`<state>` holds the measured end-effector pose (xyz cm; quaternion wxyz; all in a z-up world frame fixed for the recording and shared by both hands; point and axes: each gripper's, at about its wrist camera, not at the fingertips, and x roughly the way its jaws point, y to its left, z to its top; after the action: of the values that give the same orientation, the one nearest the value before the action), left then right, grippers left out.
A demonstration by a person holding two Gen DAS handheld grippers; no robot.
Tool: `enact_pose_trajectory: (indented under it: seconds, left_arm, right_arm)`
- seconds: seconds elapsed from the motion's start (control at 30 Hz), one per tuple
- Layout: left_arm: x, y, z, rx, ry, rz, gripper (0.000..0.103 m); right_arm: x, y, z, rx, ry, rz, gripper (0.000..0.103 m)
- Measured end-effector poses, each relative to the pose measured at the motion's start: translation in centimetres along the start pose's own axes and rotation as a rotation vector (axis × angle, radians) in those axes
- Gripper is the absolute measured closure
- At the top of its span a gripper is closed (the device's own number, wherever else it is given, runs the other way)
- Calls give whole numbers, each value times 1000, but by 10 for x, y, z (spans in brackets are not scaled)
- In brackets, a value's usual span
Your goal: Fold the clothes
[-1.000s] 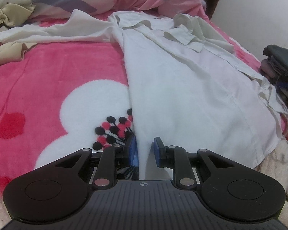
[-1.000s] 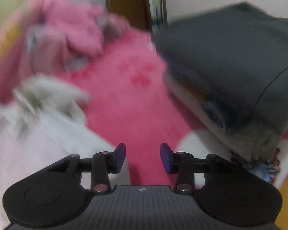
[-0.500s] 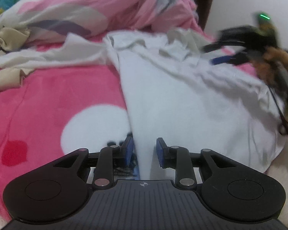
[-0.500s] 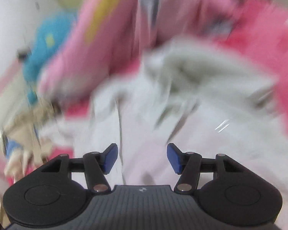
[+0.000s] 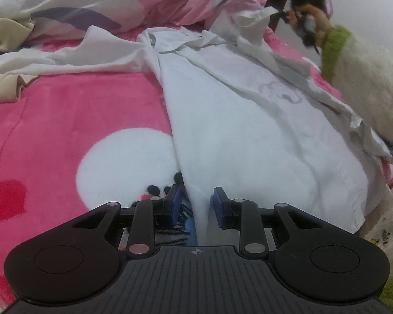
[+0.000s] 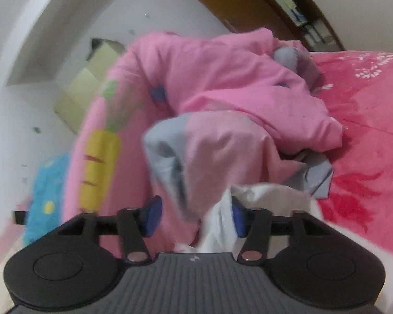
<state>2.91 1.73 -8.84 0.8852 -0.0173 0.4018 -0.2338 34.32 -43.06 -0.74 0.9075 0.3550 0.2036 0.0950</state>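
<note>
One white shirt [image 5: 249, 120] is spread on the bed ahead of the left claw [image 5: 195, 202], its hem between slightly parted, non-pressing pads. Right claw [image 6: 196, 217] is held half-open, a white fold beside its right pad, ungripped.

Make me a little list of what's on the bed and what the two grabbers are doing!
bed cover: pink blanket with a white flower
clothing: white shirt spread out, collar far away
left gripper: open, shirt's near edge between its fingers, not pinched
right gripper: open, white cloth against one finger only
behind: crumpled pink quilt
other cloth: beige garment at the side
</note>
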Motion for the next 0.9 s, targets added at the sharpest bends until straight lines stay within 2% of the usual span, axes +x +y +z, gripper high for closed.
enact_pose_trajectory:
  seconds: [0.07, 0.13, 0.23, 0.33, 0.4, 0.43, 0.5, 0.53, 0.73, 0.9]
  left_arm:
    - [-1, 1, -1, 3, -2, -6, 77]
    - [-1, 2, -1, 4, -2, -10, 77]
    - [-1, 2, -1, 4, -3, -10, 77]
    - [-1, 0, -1, 13, -8, -4, 76]
    - [-1, -1, -2, 23, -12, -1, 77]
    - [-1, -1, -2, 28, -15, 1, 76]
    - [-1, -1, -3, 37, -19, 0, 77]
    - [-2, -1, -3, 41, -21, -2, 76]
    - [-2, 3, -2, 40, -7, -35, 77]
    - [-2, 1, -2, 69, -2, -35, 76]
  right_arm:
    - [-7, 7, -17, -32, 92, -2, 41]
    - [8, 19, -34, -54, 253, 4, 41]
    - [42, 34, -81, -37, 505, 0, 42]
    - [77, 48, -115, 12, 623, 1, 42]
    - [99, 57, -127, -22, 620, -59, 44]
    - [109, 60, -132, -46, 612, -99, 51]
    - [124, 62, -141, -69, 599, -161, 92]
    - [130, 60, -140, -56, 598, -168, 101]
    - [145, 63, -94, 43, 438, 4, 101]
    - [182, 37, -64, 205, 396, 17, 101]
